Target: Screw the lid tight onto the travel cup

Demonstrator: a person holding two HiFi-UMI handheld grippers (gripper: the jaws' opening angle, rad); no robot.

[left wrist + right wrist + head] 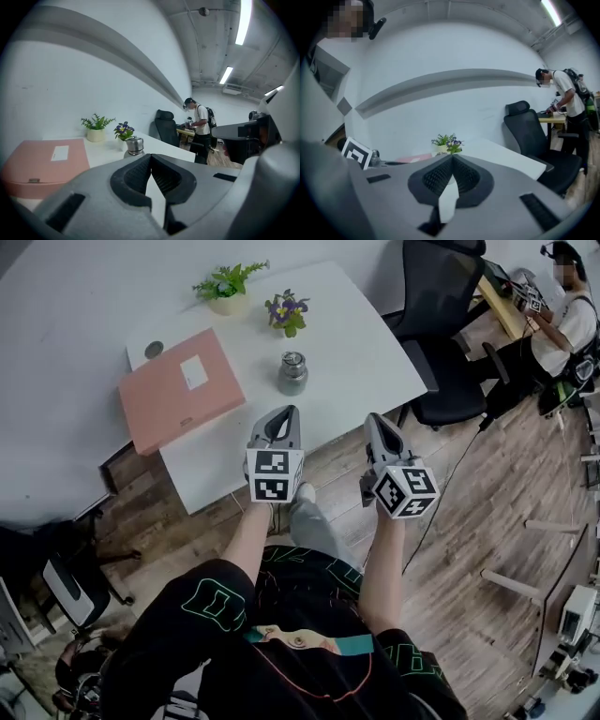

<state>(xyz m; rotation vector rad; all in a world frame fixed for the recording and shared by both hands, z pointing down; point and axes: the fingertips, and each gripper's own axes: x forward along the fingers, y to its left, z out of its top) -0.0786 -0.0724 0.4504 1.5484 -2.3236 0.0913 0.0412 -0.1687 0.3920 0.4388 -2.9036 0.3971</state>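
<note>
1. The travel cup [292, 374] stands upright on the white table [375, 343], about midway along its near edge and a little in from it. Its long axis is vertical. The lid [293, 360] already sits on top, though I can't tell from here how far it is threaded.
2. Just behind the cup is a small pot of purple flowers [287, 313]. A pink folder [178, 395] lies toward the table's left side, apart from the cup.
3. The left gripper [284, 412] is the nearer one. It is held off the near edge, and the cup lies almost straight ahead of its tips, a touch to their left.
4. The right gripper [374, 418] is also short of the near edge and further along it. The cup lies well off to the left of its line.
5. Both pairs of jaws are clenched together with nothing between them, so I'd say either must open before taking the cup or lid.
</note>
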